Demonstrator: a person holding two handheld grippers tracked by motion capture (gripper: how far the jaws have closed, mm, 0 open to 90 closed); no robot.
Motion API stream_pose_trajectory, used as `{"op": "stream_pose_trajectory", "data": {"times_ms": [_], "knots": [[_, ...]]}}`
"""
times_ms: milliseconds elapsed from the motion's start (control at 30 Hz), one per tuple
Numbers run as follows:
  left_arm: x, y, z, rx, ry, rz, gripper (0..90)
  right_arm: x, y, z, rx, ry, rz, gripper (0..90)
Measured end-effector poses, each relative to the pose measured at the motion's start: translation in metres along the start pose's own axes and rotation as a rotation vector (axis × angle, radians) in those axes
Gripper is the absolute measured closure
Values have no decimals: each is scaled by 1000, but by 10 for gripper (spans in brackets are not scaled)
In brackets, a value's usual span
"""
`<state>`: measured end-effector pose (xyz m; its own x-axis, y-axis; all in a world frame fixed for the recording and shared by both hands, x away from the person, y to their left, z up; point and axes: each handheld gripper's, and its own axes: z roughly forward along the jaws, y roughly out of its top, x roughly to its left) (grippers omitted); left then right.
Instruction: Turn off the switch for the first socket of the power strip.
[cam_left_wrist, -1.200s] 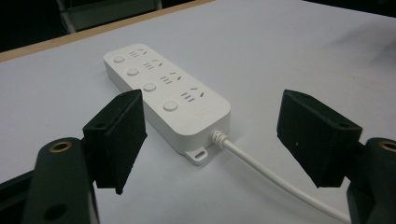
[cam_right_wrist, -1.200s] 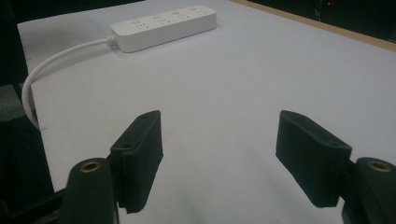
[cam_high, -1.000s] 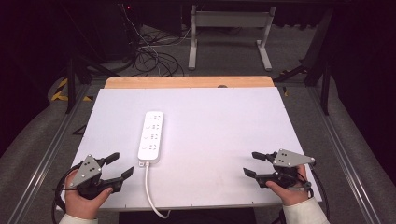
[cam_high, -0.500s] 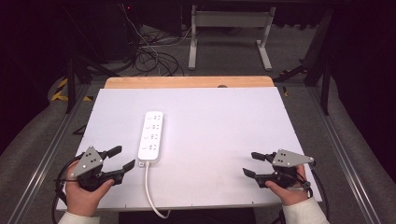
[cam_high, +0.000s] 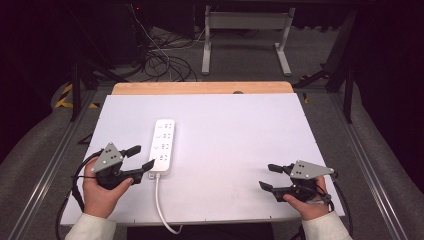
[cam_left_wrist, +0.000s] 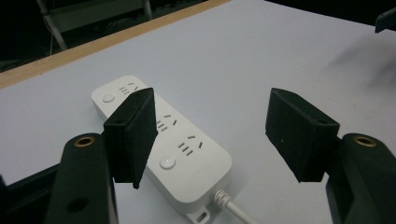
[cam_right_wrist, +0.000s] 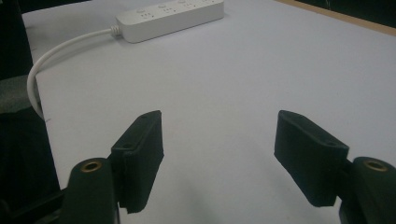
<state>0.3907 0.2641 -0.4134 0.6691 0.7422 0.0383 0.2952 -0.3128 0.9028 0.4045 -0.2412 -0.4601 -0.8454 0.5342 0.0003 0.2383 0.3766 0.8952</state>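
White table (cam_high: 240, 140) – biggest thing here, wooden strip along its far edge. White power strip (cam_high: 162, 146) lies flat on it, sockets up, directly ahead of the left gripper (cam_high: 141, 157). In the left gripper view the strip's cord end sits low between the jaws, its body partly behind the left-hand pad, not touching either. Left jaws wide apart, nothing held. Right gripper (cam_high: 268, 177) is well apart from the strip – jaws also spread, bare table between them, nothing gripped. White cable (cam_high: 161, 205) leaves the strip's near end and runs off the table's near edge beside the left hand (cam_high: 100, 192).
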Motion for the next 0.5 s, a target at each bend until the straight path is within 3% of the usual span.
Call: {"op": "stream_pose_trajectory", "data": {"times_ms": [267, 300, 500], "knots": [[1, 4, 6, 11, -2, 5, 354, -1, -1, 0, 1, 5, 0, 332], [2, 4, 7, 18, -9, 3, 400, 0, -1, 0, 0, 7, -1, 333], [5, 7, 6, 52, -25, 27, 470, 1, -1, 1, 7, 11, -7, 339]]}}
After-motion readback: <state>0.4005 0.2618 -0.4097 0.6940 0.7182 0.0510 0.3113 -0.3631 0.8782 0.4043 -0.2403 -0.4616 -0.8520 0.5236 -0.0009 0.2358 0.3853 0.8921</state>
